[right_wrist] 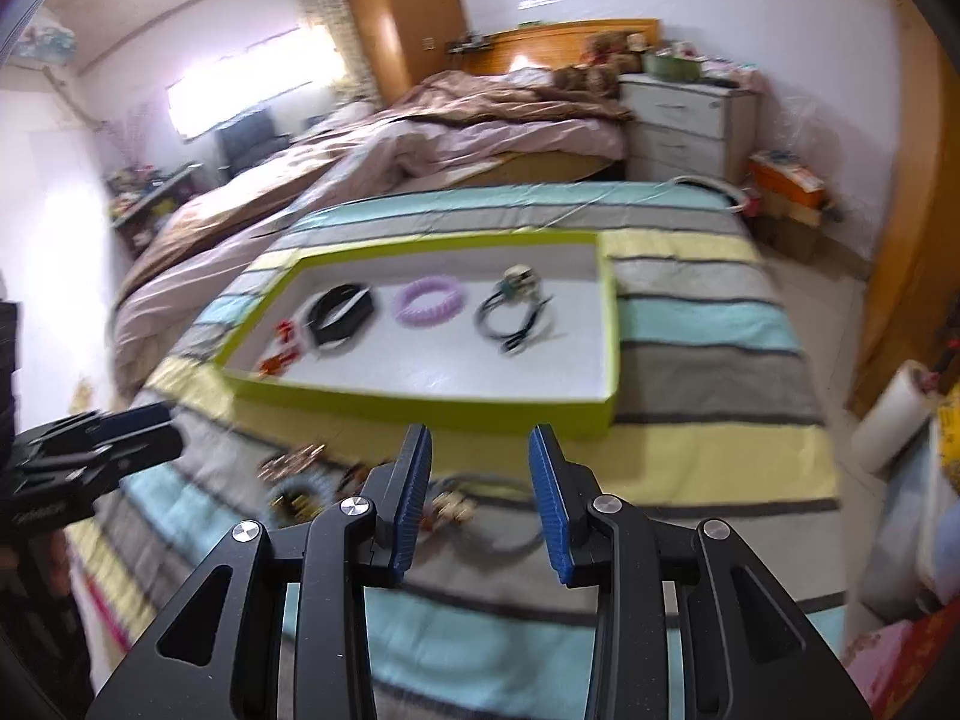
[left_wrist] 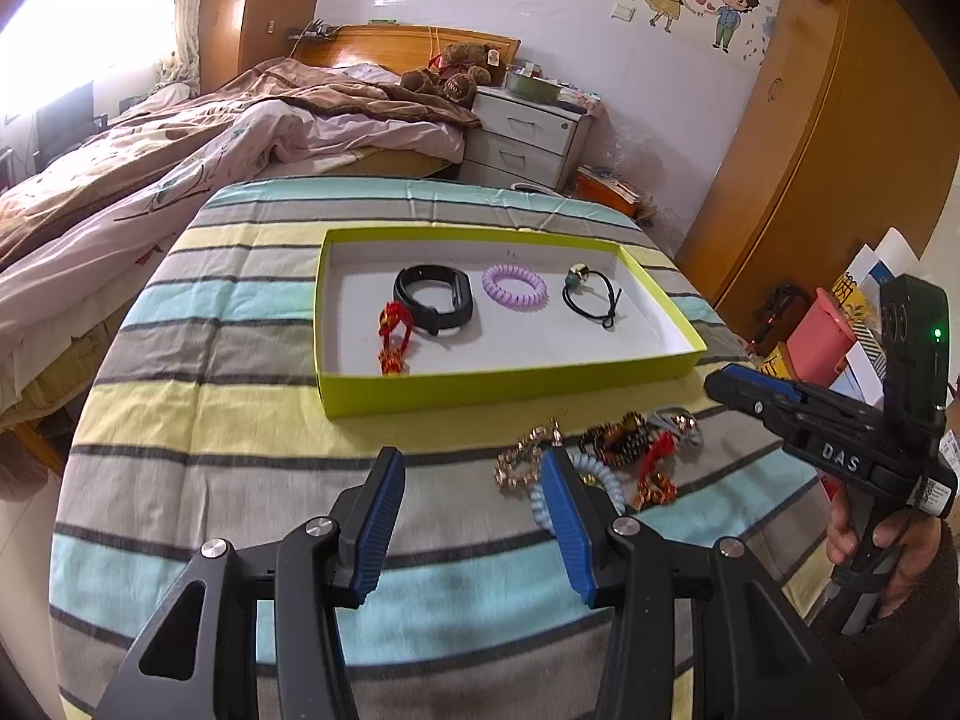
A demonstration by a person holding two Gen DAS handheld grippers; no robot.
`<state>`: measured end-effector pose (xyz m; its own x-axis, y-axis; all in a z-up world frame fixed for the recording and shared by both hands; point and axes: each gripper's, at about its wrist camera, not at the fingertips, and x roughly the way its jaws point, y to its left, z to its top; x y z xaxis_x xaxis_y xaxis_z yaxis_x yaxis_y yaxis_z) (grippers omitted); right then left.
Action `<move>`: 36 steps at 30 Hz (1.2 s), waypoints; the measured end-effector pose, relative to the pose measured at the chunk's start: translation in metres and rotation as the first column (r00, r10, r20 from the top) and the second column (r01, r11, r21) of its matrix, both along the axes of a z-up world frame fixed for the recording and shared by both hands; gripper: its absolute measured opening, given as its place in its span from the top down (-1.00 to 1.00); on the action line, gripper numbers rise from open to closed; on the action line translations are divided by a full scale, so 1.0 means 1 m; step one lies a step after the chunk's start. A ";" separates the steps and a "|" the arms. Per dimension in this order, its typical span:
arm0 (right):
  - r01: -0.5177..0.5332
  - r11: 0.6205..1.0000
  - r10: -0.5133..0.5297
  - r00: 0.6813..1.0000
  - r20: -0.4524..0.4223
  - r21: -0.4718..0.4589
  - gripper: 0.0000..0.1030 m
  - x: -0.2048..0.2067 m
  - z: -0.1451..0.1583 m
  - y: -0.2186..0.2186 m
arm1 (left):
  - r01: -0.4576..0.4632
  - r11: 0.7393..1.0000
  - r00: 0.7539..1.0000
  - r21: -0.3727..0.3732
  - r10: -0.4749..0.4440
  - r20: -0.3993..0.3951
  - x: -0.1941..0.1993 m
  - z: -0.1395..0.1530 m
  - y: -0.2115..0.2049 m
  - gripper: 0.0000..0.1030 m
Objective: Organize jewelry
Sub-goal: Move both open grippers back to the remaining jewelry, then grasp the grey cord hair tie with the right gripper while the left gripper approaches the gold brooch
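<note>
A lime-green shallow box (left_wrist: 510,387) (right_wrist: 420,405) on the striped table holds a red knotted bracelet (left_wrist: 394,330), a black wristband (left_wrist: 433,297) (right_wrist: 340,315), a purple coil tie (left_wrist: 515,286) (right_wrist: 429,302) and a black hair tie with a bead (left_wrist: 591,294) (right_wrist: 515,315). A heap of loose jewelry (left_wrist: 606,456) (right_wrist: 312,480) lies in front of the box. My left gripper (left_wrist: 474,462) is open and empty just left of the heap. My right gripper (right_wrist: 480,438) is open and empty above the heap; it also shows in the left wrist view (left_wrist: 729,381).
The striped cloth (left_wrist: 240,420) covers the table. A bed (left_wrist: 180,150) lies to the left and behind. A white nightstand (left_wrist: 522,138) and a wooden wardrobe (left_wrist: 828,150) stand at the back right. Boxes and a pink bin (left_wrist: 822,336) crowd the floor at right.
</note>
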<state>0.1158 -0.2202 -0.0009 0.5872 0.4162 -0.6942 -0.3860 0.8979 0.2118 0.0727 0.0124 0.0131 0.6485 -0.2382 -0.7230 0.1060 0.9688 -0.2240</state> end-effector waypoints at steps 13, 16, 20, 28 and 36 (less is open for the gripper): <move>-0.097 0.995 0.098 0.994 -0.057 0.013 0.32 -0.004 -0.028 0.008 | -0.021 1.000 0.999 0.007 0.022 -0.043 -0.020 -0.018 0.005 0.08; -0.104 0.995 0.104 0.992 -0.072 0.003 0.32 -0.003 -0.033 0.010 | -0.027 1.000 0.998 0.010 0.027 -0.051 -0.020 -0.021 0.005 0.08; -0.101 0.995 0.101 0.992 -0.074 0.008 0.59 -0.003 -0.034 0.007 | -0.033 0.999 0.998 0.013 0.034 -0.060 -0.020 -0.023 0.006 0.08; -0.086 0.996 0.085 0.996 -0.040 -0.018 0.65 -0.008 -0.030 0.004 | -0.030 0.999 0.997 0.021 0.031 -0.071 -0.015 -0.025 0.003 0.08; 0.004 1.000 -0.003 0.999 0.033 -0.025 0.65 -0.018 -0.015 -0.016 | 0.001 1.000 0.996 0.024 0.002 -0.084 0.002 -0.028 -0.004 0.08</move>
<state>0.0978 -0.2359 -0.0156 0.6115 0.3966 -0.6847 -0.3888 0.9042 0.1765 0.0751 0.0086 -0.0154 0.5850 -0.2199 -0.7807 0.0872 0.9740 -0.2090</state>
